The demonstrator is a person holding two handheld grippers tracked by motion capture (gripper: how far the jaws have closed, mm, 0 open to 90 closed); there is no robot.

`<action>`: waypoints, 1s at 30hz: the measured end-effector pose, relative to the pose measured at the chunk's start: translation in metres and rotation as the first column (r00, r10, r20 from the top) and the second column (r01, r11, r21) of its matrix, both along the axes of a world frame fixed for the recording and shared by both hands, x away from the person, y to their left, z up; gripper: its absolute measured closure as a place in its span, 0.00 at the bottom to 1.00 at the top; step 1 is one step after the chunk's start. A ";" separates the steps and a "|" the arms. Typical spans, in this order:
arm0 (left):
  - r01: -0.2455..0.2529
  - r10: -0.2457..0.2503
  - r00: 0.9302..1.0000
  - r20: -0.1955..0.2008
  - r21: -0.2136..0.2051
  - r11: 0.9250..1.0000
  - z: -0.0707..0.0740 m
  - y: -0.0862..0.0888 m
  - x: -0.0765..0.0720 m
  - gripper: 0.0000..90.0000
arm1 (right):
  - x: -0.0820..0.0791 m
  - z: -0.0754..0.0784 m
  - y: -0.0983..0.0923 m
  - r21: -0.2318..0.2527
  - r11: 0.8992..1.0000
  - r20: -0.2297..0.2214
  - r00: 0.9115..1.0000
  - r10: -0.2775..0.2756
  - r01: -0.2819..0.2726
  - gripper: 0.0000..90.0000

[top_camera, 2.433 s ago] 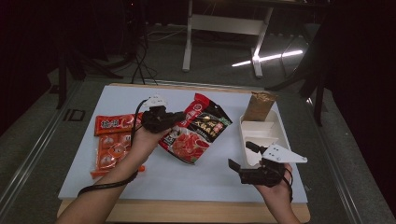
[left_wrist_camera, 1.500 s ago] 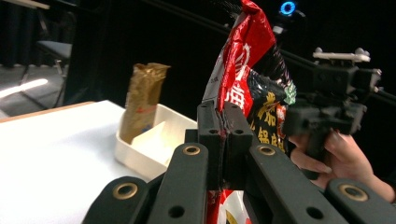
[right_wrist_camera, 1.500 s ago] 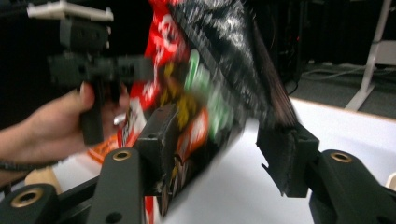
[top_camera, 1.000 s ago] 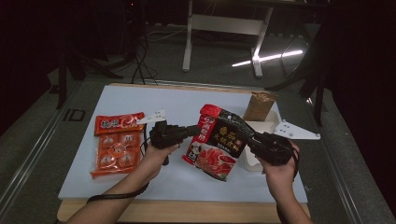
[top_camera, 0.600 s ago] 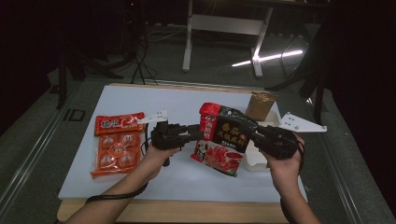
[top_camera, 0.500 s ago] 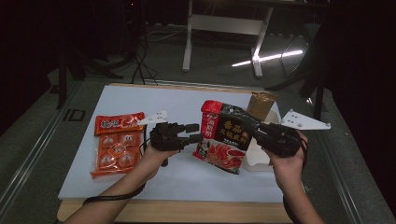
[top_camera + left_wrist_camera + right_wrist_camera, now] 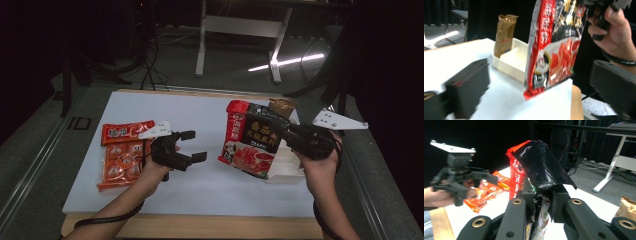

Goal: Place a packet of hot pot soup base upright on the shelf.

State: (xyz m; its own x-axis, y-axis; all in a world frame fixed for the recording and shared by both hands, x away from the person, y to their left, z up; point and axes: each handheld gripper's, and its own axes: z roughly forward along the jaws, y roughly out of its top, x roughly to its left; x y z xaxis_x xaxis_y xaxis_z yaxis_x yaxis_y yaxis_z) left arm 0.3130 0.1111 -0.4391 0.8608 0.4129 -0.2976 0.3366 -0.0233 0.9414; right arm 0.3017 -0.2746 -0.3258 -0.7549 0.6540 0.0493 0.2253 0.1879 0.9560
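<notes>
1. The right gripper (image 7: 292,136) pinches the top edge of a red-and-black seasoning pouch (image 7: 252,140) and holds it above the worktop (image 7: 210,185), tilted, its lower corner over the white tray (image 7: 287,165). In the right gripper view the black jaws clamp the crumpled foil seam.
2. The left gripper (image 7: 192,146) stands spread; its jaws have just been opening, and nothing is between them. It sits just left of the pouch, apart from it.
3. In the left gripper view the pouch (image 7: 554,47) hangs in front, glossy and creased, with the white tray (image 7: 510,62) behind it.
4. The tray is a shallow white box with dividers. A crinkled brown-gold bag (image 7: 281,106) stands upright at its far end.
5. Left of the left gripper, two flat orange-red snack packs (image 7: 122,152) lie on the worktop, one beyond the other, shiny plastic.
6. The worktop is a smooth pale sheet on a wooden board; dark floor and table legs lie beyond.
</notes>
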 end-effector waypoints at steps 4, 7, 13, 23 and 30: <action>-0.015 0.014 1.000 0.023 0.061 0.998 -0.002 0.011 -0.018 0.02 | 0.011 0.004 -0.013 0.004 1.000 0.006 1.000 -0.024 0.024 0.86; -0.018 0.016 1.000 0.026 0.082 0.996 -0.005 0.017 -0.025 0.02 | 0.019 0.006 -0.024 0.007 0.999 0.001 0.999 -0.037 0.037 0.86; -0.026 0.026 1.000 0.001 0.106 0.994 -0.013 0.032 -0.036 0.02 | 0.032 0.012 -0.043 0.000 0.997 0.018 0.996 -0.082 0.082 0.86; -0.066 0.069 0.997 -0.017 0.134 0.989 -0.026 0.056 -0.056 0.02 | 0.052 0.013 -0.073 0.008 0.988 0.029 0.987 -0.156 0.156 0.86; -0.077 0.081 0.997 -0.015 0.175 0.981 -0.037 0.064 -0.064 0.02 | 0.066 0.004 -0.089 0.010 0.981 0.019 0.981 -0.195 0.195 0.86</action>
State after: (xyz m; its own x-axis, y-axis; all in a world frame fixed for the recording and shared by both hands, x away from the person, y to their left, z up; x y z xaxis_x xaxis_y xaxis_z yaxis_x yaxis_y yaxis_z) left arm 0.2489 0.1750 -0.4756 0.8173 0.5267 -0.2338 0.3650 -0.1591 0.9173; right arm 0.3680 -0.3634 -0.3222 -0.6137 0.7885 0.0411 0.2377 0.1349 0.9619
